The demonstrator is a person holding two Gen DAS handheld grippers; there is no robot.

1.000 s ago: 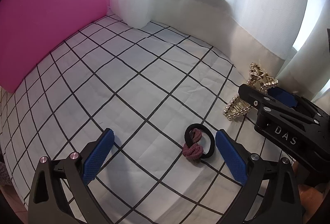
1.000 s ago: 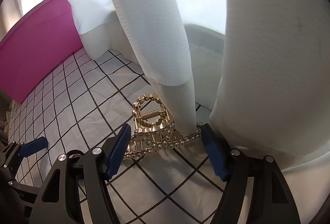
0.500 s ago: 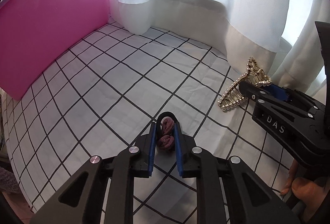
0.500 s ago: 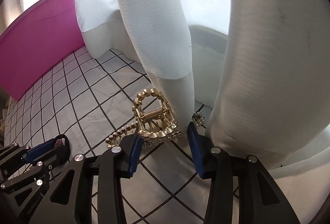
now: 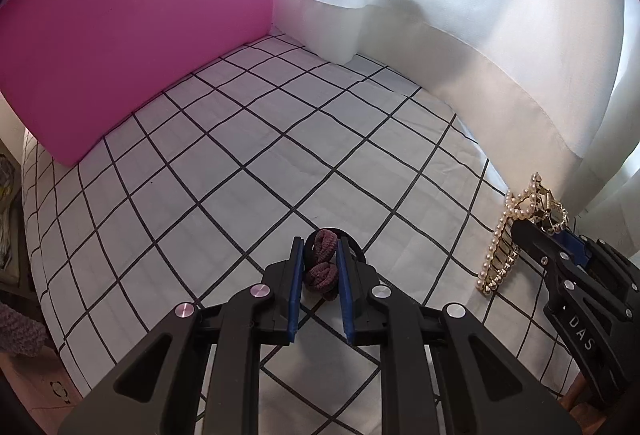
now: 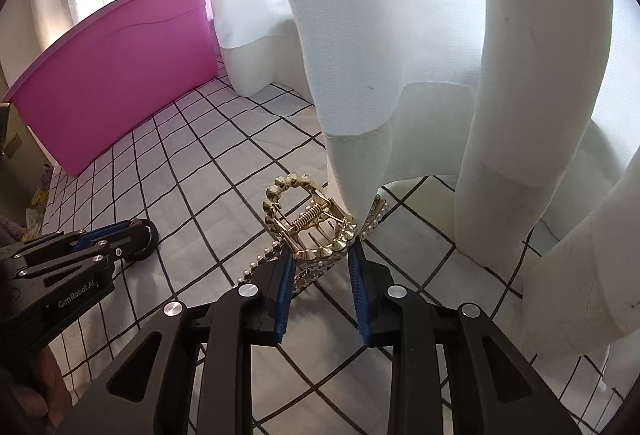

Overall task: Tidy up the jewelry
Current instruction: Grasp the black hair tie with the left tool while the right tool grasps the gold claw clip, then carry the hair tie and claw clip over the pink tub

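Note:
My left gripper [image 5: 319, 249] is shut on a maroon scrunchie [image 5: 322, 263] joined with a black hair tie [image 5: 357, 247], held just over the checked cloth. My right gripper [image 6: 320, 257] is shut on a gold pearl-studded hair claw [image 6: 310, 221], lifted a little off the cloth beside the white curtain. The claw also shows at the right of the left wrist view [image 5: 516, 227], with the right gripper [image 5: 540, 235] on it. The left gripper also shows at the left of the right wrist view [image 6: 132, 231].
A pink box [image 5: 140, 35] stands at the far left on the black-and-white checked cloth [image 5: 240, 155]. White curtain folds [image 6: 400, 55] hang along the back and right, touching the cloth close to the claw.
Both grippers went from open to shut: the left on the scrunchie and hair tie, the right on the gold claw. Both have since lifted a little.

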